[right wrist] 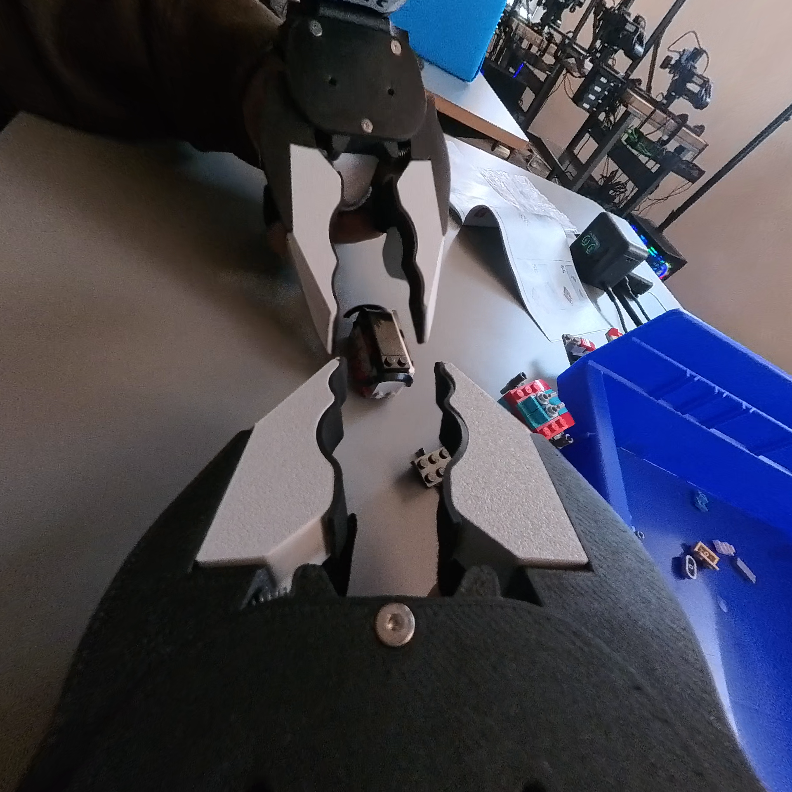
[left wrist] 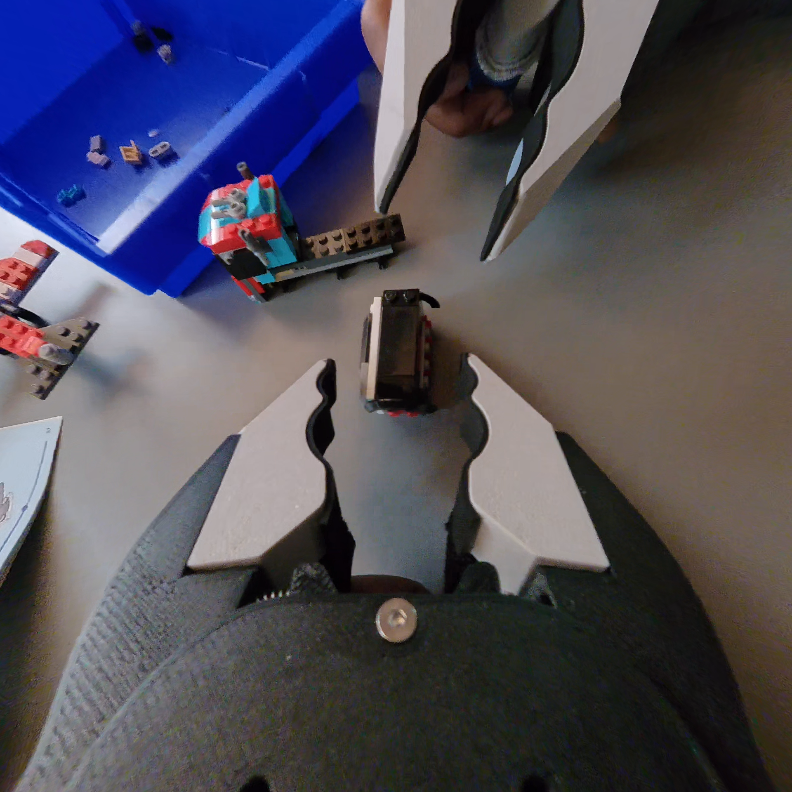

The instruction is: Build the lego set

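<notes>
A small black, white and red brick assembly (left wrist: 396, 351) lies on the grey table (left wrist: 621, 364). My left gripper (left wrist: 398, 362) is open, with its fingertips on either side of the assembly's near end and a gap on each side. My right gripper (left wrist: 435, 233) is open and empty. It faces the left one from beyond the assembly, with one fingertip over the brown flatbed of a red and teal brick truck (left wrist: 257, 240). In the right wrist view the assembly (right wrist: 385, 347) lies between my right gripper (right wrist: 390, 366) and the left gripper (right wrist: 376, 343). The flatbed's end (right wrist: 430, 467) shows by the right finger.
A blue bin (left wrist: 223, 141) with several small loose pieces stands beside the truck; it also shows in the right wrist view (right wrist: 643, 428). A red and grey brick build (left wrist: 30, 317) and a booklet (left wrist: 21, 484) lie at the left. A black power adapter (right wrist: 608, 248) sits on the booklet's far side. Left tips to right tips: about 5 cm.
</notes>
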{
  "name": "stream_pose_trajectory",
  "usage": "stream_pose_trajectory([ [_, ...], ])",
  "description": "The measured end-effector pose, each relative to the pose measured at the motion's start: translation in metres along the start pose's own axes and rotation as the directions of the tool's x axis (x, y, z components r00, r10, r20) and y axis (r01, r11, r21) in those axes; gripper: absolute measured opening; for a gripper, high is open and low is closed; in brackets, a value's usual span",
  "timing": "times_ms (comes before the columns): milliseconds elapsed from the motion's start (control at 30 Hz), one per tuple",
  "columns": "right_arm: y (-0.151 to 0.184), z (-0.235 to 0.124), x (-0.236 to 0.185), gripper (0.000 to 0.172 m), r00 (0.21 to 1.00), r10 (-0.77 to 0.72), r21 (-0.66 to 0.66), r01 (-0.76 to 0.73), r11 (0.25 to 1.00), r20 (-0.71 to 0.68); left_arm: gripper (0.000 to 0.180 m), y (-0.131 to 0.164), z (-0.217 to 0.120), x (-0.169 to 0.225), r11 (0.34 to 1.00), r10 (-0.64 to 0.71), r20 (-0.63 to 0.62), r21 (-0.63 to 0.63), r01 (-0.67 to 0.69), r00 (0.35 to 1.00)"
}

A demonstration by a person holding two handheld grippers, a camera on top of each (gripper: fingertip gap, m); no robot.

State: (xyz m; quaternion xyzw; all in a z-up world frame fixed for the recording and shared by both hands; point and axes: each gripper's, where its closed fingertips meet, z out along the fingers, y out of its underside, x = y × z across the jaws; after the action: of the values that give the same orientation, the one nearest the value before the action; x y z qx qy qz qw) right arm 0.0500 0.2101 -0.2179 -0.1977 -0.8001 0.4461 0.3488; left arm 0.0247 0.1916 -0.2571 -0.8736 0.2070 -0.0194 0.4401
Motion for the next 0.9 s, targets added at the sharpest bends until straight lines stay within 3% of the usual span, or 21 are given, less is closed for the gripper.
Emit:
stream_pose_trajectory([
  [167,-0.003,-0.003,0.006,0.043,0.999,0.037,0.021,-0.036,0.999,-0.020,0.065,-0.015,-0.031,-0.018,0.978,-0.093,0.012,0.189,0.089,0.996],
  [267,-0.005,-0.005,0.015,0.043,0.994,0.091,0.040,-0.088,0.995,-0.053,0.062,-0.019,-0.059,-0.040,0.918,-0.219,0.010,0.341,0.202,0.976],
  [367,-0.012,-0.005,0.031,0.043,0.970,0.219,0.092,-0.210,0.973,-0.102,0.061,-0.014,-0.079,-0.065,0.852,-0.370,0.020,0.405,0.330,0.929],
  [467,-0.026,-0.002,0.051,0.043,0.904,0.412,0.174,-0.390,0.904,-0.113,0.056,-0.014,-0.087,-0.083,0.806,-0.447,0.024,0.445,0.391,0.894],
  [567,-0.054,0.004,0.061,0.044,0.822,0.569,0.287,-0.539,0.792,-0.026,0.053,-0.021,-0.087,-0.099,0.764,-0.486,0.035,0.502,0.405,0.873],
  [700,-0.083,0.018,0.062,0.046,0.766,0.642,0.349,-0.614,0.708,0.045,0.049,-0.025,-0.079,-0.106,0.691,-0.543,0.001,0.569,0.446,0.840],
  [900,-0.110,0.045,0.054,0.039,0.723,0.685,0.392,-0.659,0.642,0.093,0.043,-0.030,-0.096,-0.091,0.647,-0.523,-0.030,0.636,0.420,0.852],
])
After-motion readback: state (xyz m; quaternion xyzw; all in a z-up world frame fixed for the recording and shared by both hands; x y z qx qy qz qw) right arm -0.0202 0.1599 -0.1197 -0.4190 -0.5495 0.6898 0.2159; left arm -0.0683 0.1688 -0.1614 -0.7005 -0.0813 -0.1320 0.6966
